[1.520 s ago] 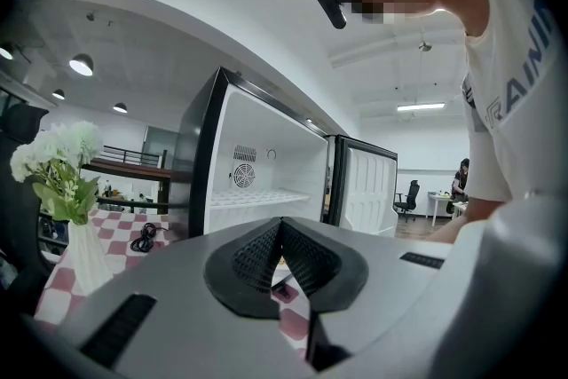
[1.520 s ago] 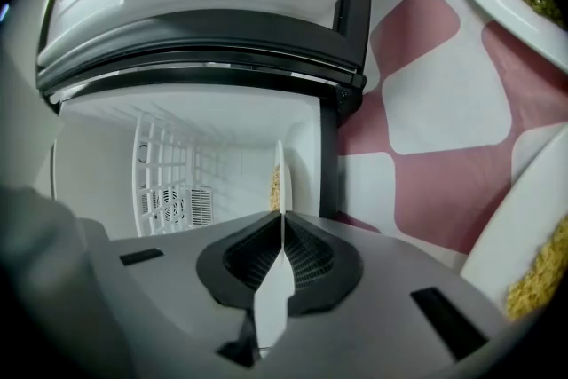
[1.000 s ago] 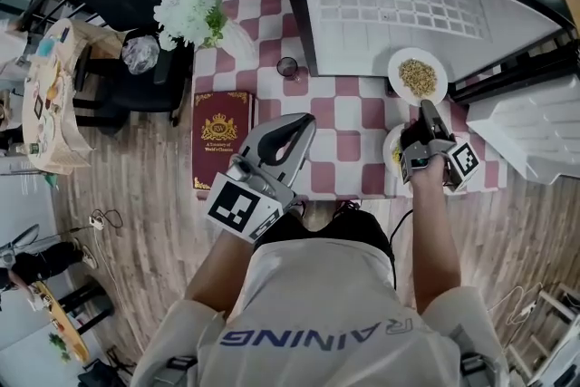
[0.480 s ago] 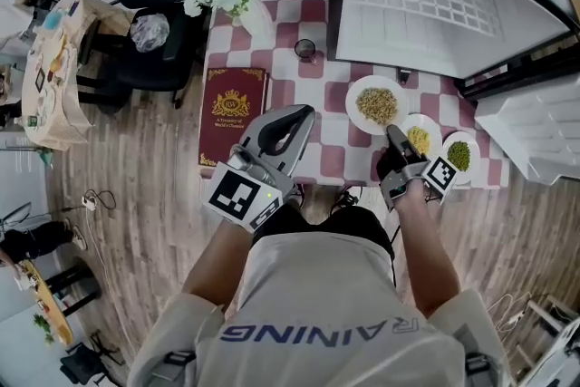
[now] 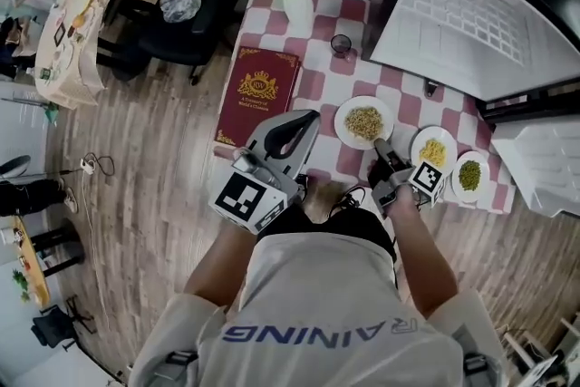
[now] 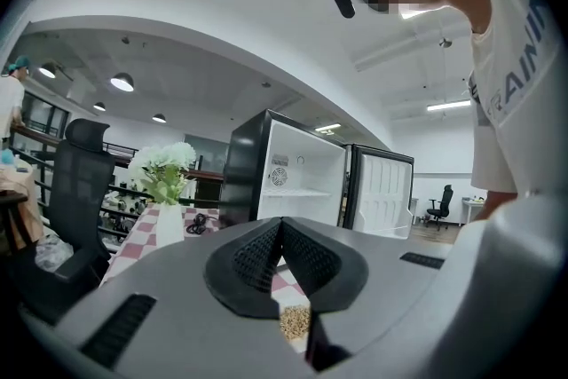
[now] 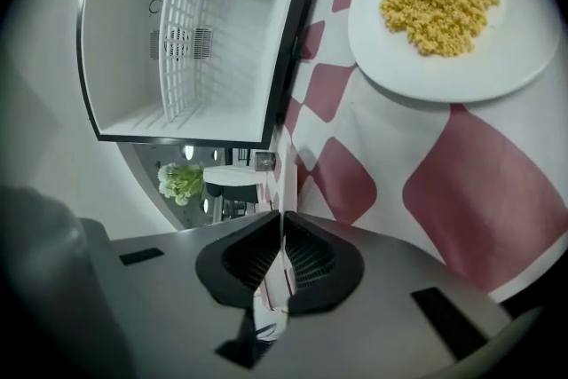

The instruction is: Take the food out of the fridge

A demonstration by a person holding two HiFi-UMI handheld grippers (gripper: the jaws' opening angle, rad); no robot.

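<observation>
Food's out! Three white plates line the near edge of the checkered surface, toward its right corner: plate of brown grains, plate of yellow crumbs, plate of green bits. The fridge behind stands open, its wire shelf bare. The plates look stiff, glazed, probably slippery and breakable, and their loose heaps would spill if tipped, so pinch a rim and keep it level. The left gripper has its fingers pressed together, empty. The right gripper is likewise closed on nothing, just beside the grains.
</observation>
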